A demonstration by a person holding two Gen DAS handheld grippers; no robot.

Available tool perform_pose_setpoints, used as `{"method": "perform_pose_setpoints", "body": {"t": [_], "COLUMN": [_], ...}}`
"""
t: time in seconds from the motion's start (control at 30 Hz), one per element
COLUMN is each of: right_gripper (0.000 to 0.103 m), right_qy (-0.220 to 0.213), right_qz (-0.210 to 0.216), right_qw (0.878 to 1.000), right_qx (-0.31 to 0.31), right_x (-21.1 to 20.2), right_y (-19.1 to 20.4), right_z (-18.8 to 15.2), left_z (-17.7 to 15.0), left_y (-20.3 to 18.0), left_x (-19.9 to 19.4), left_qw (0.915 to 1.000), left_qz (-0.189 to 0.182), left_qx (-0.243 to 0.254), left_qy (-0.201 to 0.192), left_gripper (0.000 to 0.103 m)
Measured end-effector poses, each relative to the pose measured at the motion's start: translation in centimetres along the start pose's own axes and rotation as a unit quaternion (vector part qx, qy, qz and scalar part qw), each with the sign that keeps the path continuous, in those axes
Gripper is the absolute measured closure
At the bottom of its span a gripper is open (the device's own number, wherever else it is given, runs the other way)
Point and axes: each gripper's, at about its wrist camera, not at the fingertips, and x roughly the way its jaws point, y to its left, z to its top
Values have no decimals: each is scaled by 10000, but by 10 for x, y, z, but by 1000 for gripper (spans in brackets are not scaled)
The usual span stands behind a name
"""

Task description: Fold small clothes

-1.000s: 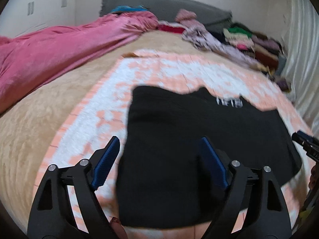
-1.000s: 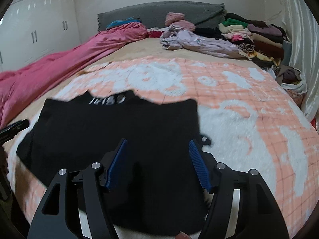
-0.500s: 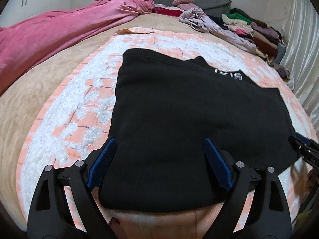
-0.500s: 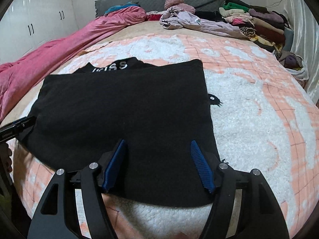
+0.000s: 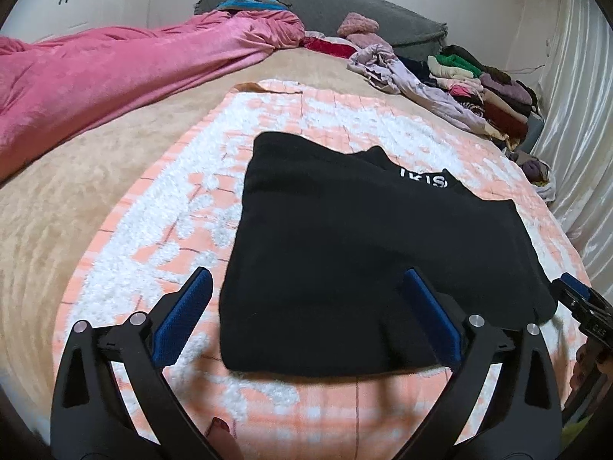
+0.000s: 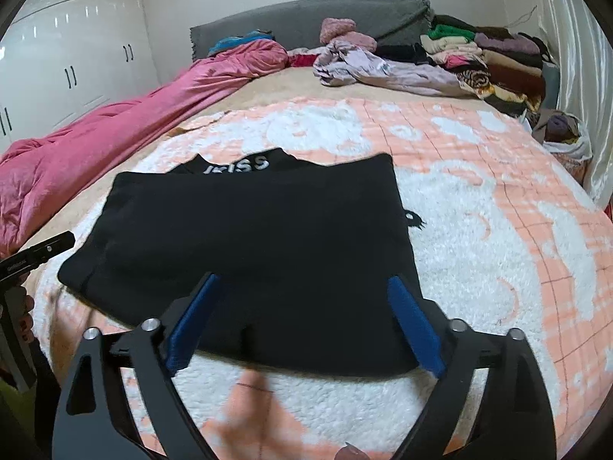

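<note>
Left gripper (image 5: 306, 318) is hovering with jaws spread wide, gripping nothing. Right gripper (image 6: 306, 322) is doing likewise, wide apart and empty. Black garment (image 6: 249, 245) is lying folded on the peach-and-white blanket (image 6: 498, 230). Pink duvet (image 5: 95, 73) and clothes pile (image 6: 479, 61) are sitting beyond.

A fluffy peach-and-white checked blanket (image 6: 498, 230) covers a tan bedspread (image 5: 76, 199). A crumpled pink satin quilt (image 5: 95, 73) runs along one side toward the grey padded headboard (image 6: 306, 19), near a stack of folded multicoloured clothes (image 6: 490, 61) and white glossy wardrobe doors (image 6: 69, 50).
</note>
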Motion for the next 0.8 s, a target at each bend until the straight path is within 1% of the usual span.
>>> {"method": "perform_pose_setpoints", "body": {"t": [0.07,0.17,0.37,0.6,0.8], "right_gripper": [9,9,8,8,8], "right_qy": [-84,-173,-310,-230,-65], "right_qz": [54,164,285,553,745], "right_qw": [9999,9996,9982,9961,9929], "right_qx": [-77,-163,-426,-647,-921], "right_x": [-5,-11,-18,-12,-5], "right_y": [7,18,43,73,102], "right_z": [1,3,7,3,-1], "left_z": [2,3,5,6,7], "left_y": [-1,2,11,21,31], "left_x": [-3,-7,-12,-16,-17], "left_qw": [10000,9998,9996,9988,9984], "left_qz": [36,157,239,424,461], "left_qx": [12,8,-66,-69,-190], "left_qy": [-50,-111,-155,-243,-264], "left_gripper": [10,10,10,10,10]}}
